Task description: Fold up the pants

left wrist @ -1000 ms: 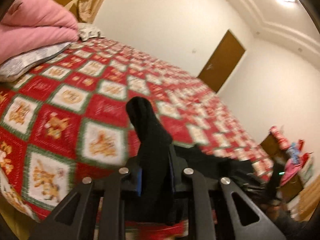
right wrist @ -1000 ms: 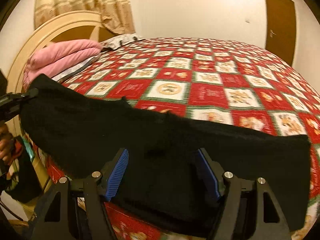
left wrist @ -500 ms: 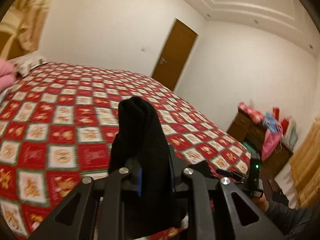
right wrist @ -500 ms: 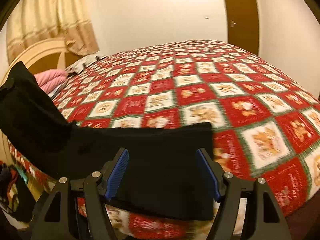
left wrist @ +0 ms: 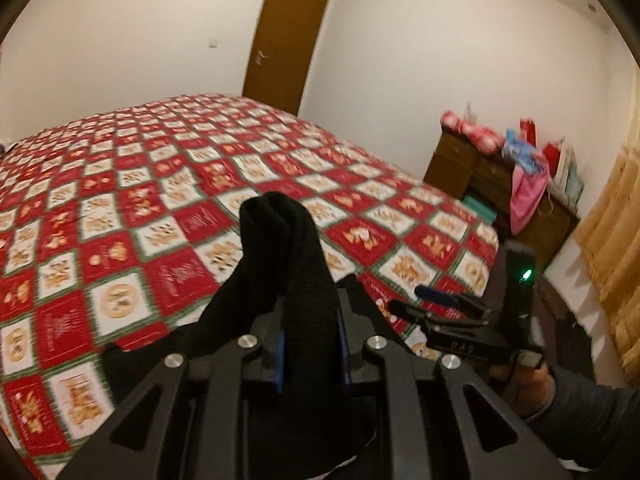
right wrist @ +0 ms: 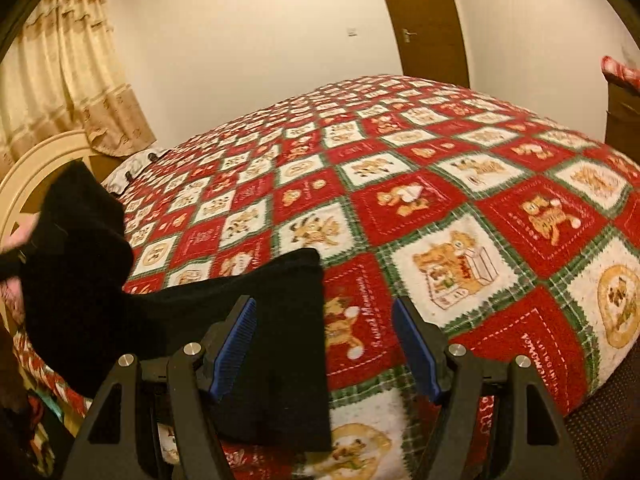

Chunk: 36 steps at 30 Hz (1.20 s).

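Note:
The black pants (right wrist: 280, 340) lie along the near edge of the bed, one end flat between and left of my right gripper's fingers. My right gripper (right wrist: 324, 344) is open just above that end, its blue pads apart. My left gripper (left wrist: 310, 352) is shut on the other end of the black pants (left wrist: 280, 264), which bunches up above its jaws, lifted off the bed. That raised end shows at the left of the right wrist view (right wrist: 76, 248). The right gripper (left wrist: 440, 312) also shows in the left wrist view.
The bed carries a red, white and green patchwork quilt (right wrist: 460, 208). A cream headboard (right wrist: 36, 172) and curtain (right wrist: 60, 80) stand left. A brown door (left wrist: 286, 36) is behind the bed. A wooden dresser (left wrist: 500, 188) with clutter stands right.
My left gripper has swung right with the pants end toward the right gripper, folding the pants over. The spread of pants under my right gripper has shortened; its end now lies under the open jaws.

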{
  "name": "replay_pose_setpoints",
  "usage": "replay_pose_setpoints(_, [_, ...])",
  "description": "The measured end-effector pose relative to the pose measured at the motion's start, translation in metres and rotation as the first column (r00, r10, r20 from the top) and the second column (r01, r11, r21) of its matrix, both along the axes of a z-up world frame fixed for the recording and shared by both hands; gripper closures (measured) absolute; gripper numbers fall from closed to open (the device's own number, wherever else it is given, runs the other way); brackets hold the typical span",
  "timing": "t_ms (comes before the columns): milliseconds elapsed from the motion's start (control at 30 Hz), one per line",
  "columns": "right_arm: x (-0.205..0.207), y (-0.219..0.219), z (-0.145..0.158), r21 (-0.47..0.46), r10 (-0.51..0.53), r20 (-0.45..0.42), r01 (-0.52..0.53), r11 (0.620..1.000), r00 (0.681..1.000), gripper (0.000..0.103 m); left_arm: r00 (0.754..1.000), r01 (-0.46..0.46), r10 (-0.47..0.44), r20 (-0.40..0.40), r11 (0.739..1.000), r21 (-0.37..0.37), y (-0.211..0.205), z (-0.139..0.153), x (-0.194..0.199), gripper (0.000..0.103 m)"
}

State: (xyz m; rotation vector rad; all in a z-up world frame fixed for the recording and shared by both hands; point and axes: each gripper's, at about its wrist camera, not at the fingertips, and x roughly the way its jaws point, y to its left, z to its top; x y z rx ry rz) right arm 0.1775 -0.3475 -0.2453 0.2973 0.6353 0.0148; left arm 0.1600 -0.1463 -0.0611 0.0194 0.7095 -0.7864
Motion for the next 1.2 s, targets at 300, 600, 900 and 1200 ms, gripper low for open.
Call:
replay_pose_setpoints(300, [0.005, -0.015, -0.013, 0.048, -0.049, -0.012, 0.050, 0.998, 0.999, 0.032, 0.994, 0.100, -0.092, -0.061, 0.985, 0.142, -0.065, -0.064, 0.008, 0.080])
replay_pose_setpoints(600, [-0.006, -0.026, -0.005, 0.076, -0.094, 0.062, 0.090, 0.993, 0.994, 0.032, 0.990, 0.109, -0.111, 0.089, 0.994, 0.031, -0.053, -0.049, -0.026, 0.031])
replay_pose_setpoints(900, [-0.014, 0.038, 0.014, 0.017, 0.128, 0.050, -0.129, 0.991, 0.990, 0.032, 0.979, -0.187, 0.185, 0.085, 0.982, 0.011, 0.044, -0.060, -0.003, 0.023])
replay_pose_setpoints(1200, [-0.003, 0.046, -0.017, -0.013, 0.150, -0.138, -0.154, 0.988, 0.979, 0.083, 0.952, -0.305, 0.305, 0.009, 0.952, 0.025, 0.077, -0.092, 0.012, 0.022])
